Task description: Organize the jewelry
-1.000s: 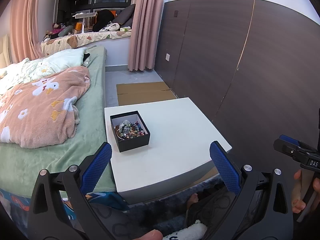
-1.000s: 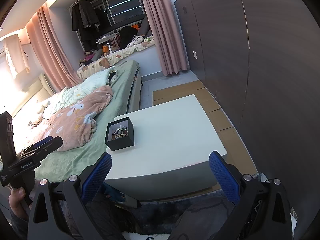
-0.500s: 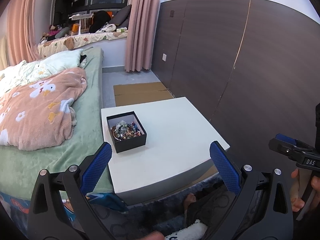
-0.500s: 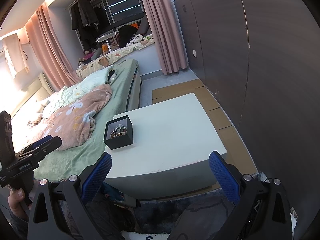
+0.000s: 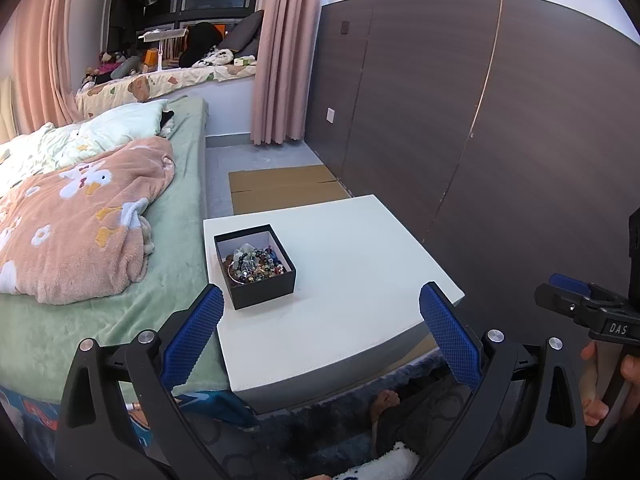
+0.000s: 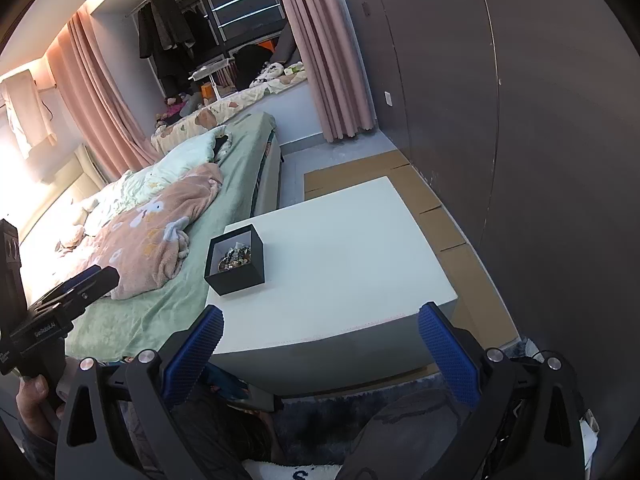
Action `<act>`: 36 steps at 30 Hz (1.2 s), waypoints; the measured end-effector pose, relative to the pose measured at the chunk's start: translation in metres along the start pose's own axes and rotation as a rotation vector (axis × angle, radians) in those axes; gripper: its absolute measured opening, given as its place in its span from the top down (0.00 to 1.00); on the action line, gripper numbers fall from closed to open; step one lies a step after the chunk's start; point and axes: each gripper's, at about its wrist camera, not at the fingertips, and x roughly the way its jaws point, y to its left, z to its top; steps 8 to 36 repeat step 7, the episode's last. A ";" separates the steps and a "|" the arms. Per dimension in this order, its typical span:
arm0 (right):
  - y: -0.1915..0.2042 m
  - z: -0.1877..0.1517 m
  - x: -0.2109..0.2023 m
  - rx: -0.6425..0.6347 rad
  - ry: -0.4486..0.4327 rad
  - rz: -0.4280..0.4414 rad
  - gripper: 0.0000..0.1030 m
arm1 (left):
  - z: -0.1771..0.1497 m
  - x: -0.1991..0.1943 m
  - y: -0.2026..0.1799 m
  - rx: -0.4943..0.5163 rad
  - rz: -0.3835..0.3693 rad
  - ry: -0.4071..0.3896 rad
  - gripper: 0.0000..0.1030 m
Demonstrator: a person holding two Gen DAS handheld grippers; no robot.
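A small black box (image 5: 255, 266) full of mixed bead jewelry (image 5: 256, 263) stands near the left edge of a low white table (image 5: 352, 280). It also shows in the right wrist view (image 6: 236, 260). My left gripper (image 5: 320, 320) is open and empty, held short of the table's near edge. My right gripper (image 6: 318, 338) is open and empty, also short of the near edge. Each gripper shows at the side of the other's view: the right one in the left wrist view (image 5: 580, 308), the left one in the right wrist view (image 6: 72, 292).
A bed (image 5: 176, 280) with a pink blanket (image 5: 80, 216) lies left of the table. A dark wood wall (image 5: 500, 140) runs along the right. Flat cardboard (image 5: 280, 188) lies on the floor beyond the table. A dark rug (image 5: 340, 432) and someone's foot (image 5: 384, 400) are below.
The left wrist view has shifted slightly, so the table and box sit a little left and lower. The right view barely moved. Both grippers stay open.
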 end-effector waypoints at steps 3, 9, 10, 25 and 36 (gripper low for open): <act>-0.002 -0.003 0.006 0.004 0.008 -0.005 0.07 | 0.000 0.005 0.003 -0.010 -0.006 0.007 0.05; -0.006 -0.004 0.017 0.014 0.022 -0.014 0.07 | 0.000 0.019 0.007 -0.017 -0.027 0.029 0.05; -0.006 -0.004 0.017 0.014 0.022 -0.014 0.07 | 0.000 0.019 0.007 -0.017 -0.027 0.029 0.05; -0.006 -0.004 0.017 0.014 0.022 -0.014 0.07 | 0.000 0.019 0.007 -0.017 -0.027 0.029 0.05; -0.006 -0.004 0.017 0.014 0.022 -0.014 0.07 | 0.000 0.019 0.007 -0.017 -0.027 0.029 0.05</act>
